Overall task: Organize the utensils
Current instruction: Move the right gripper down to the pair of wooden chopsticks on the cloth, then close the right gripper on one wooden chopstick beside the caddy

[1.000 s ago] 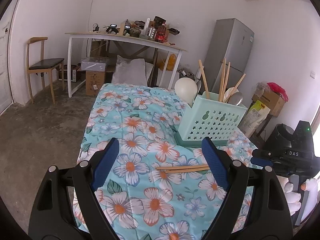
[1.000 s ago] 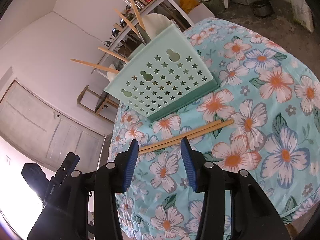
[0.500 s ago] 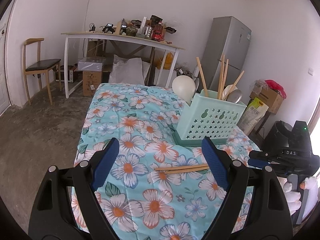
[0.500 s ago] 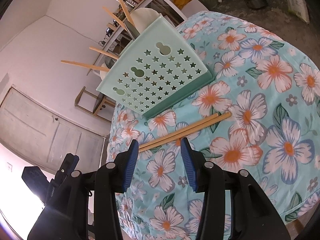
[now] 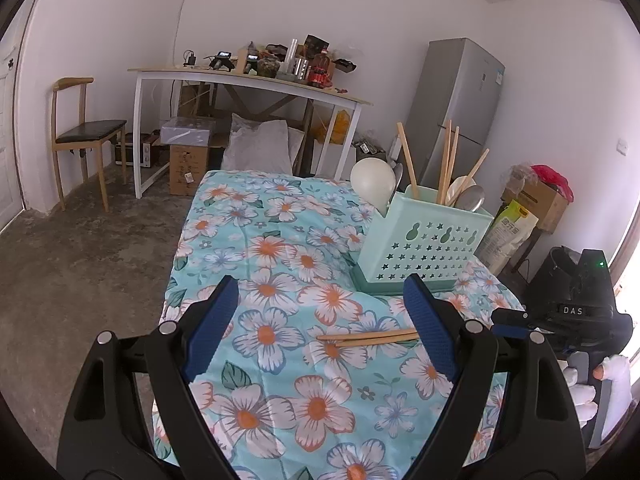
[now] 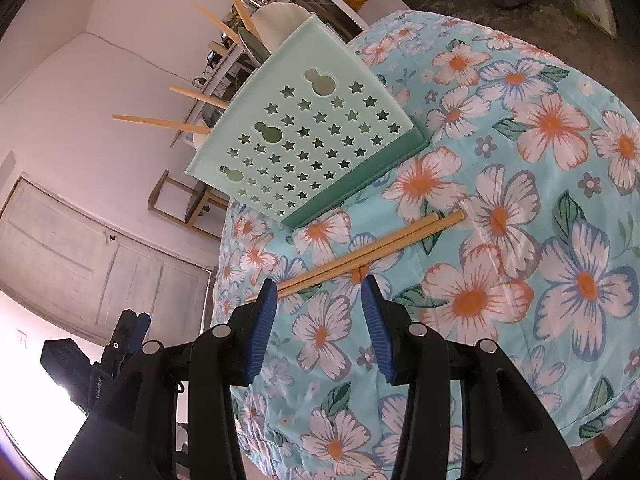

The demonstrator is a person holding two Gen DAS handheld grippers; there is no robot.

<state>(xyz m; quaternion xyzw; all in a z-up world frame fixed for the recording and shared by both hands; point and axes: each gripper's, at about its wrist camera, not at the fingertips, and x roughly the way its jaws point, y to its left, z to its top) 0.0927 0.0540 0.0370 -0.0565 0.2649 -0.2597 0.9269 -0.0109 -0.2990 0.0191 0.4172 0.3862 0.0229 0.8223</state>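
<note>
A pair of wooden chopsticks (image 5: 366,337) (image 6: 360,254) lies flat on the flowered tablecloth (image 5: 280,264), just in front of a mint green utensil basket (image 5: 424,244) (image 6: 304,148). The basket holds several chopsticks, spoons and a white ladle. My left gripper (image 5: 320,304) hovers wide open above the cloth, and the chopsticks' right end runs behind its right finger. My right gripper (image 6: 318,294) is half open and holds nothing; its fingertips sit just short of the chopsticks' near end. It also shows in the left wrist view as the right gripper (image 5: 516,322) at the table's right edge.
A white desk (image 5: 248,80) piled with bottles stands at the back wall, with a wooden chair (image 5: 84,136) to its left and a grey fridge (image 5: 460,108) to its right. Boxes and bags (image 5: 536,200) sit right of the table. A gloved hand (image 5: 580,384) holds the right gripper.
The right wrist view has drifted and rolled slightly, so the chopsticks and basket sit a little lower and closer to the right gripper's tips. Both grippers keep the same opening.
</note>
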